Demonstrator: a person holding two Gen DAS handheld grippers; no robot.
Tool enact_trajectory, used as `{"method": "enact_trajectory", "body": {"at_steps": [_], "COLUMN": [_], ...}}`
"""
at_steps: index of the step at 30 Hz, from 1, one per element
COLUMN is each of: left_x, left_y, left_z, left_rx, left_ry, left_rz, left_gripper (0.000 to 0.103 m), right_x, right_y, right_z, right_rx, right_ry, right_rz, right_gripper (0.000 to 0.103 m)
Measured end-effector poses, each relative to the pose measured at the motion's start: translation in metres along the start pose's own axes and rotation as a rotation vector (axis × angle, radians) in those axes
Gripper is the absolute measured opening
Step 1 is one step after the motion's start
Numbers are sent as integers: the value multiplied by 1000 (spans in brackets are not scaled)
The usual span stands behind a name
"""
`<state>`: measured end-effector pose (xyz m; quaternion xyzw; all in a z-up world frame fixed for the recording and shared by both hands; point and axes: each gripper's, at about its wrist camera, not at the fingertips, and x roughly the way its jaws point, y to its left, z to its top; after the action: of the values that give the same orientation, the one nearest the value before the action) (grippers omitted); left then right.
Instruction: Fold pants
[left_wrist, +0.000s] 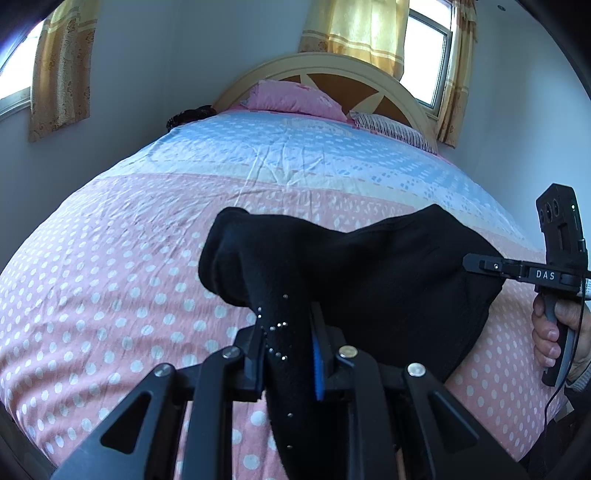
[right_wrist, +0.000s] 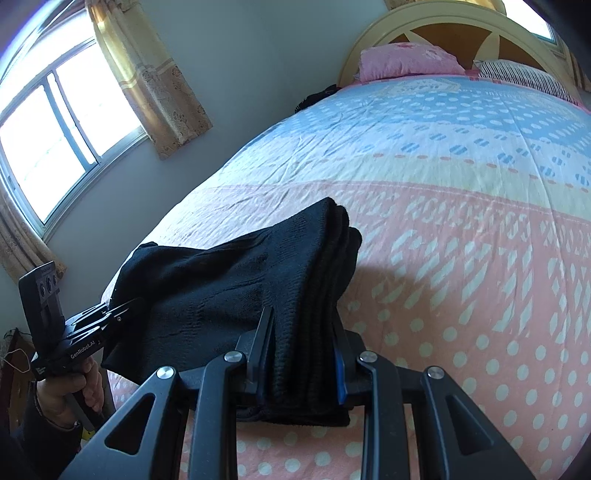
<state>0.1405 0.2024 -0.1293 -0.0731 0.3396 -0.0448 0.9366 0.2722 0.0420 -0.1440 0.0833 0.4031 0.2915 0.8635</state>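
From the left wrist, the left gripper (left_wrist: 291, 354) clamps a studded edge of the black pants (left_wrist: 369, 266) at 6 o'clock over the polka-dot bedspread (left_wrist: 110, 295); from the right wrist, the right gripper (right_wrist: 304, 363) pinches their stacked folds at 6 o'clock.

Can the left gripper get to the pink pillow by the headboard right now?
Probably not as things stand. The left gripper has its jaws shut on the black knit pants, which the right gripper also clamps. The pink pillow lies at the far end of the polka-dot bedspread; it would need to release first.
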Motion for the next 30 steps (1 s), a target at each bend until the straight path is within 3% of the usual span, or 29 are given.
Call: {"method": "enact_trajectory", "body": {"at_steps": [5, 15, 18, 20, 24, 26, 30], "left_x": [5, 8, 7, 6, -4, -12, -29], "left_y": [3, 7, 9, 13, 24, 31, 37], "left_z": [-5, -14, -17, -20, -27, -33, -39], "left_rx": [1, 7, 10, -1, -24, -31, -41], "left_ry": [6, 0, 4, 2, -5, -6, 3], "left_rz": [0, 43, 62, 69, 63, 71, 89], "left_gripper": [25, 57, 70, 77, 86, 89, 90], "right_x": [4, 8, 8, 5, -10, -23, -45], "right_y": [-4, -7, -12, -17, -30, -38, -37], "right_z": [-3, -7, -9, -10, -12, -15, -21], "right_rx": [13, -5, 15, 35, 101, 142, 180], "right_ry": [7, 21, 26, 22, -12, -31, -55], "right_rz": [-5, -48, -55, -59, -63, -94, -179], "right_gripper": [27, 33, 38, 48, 54, 60, 60]}}
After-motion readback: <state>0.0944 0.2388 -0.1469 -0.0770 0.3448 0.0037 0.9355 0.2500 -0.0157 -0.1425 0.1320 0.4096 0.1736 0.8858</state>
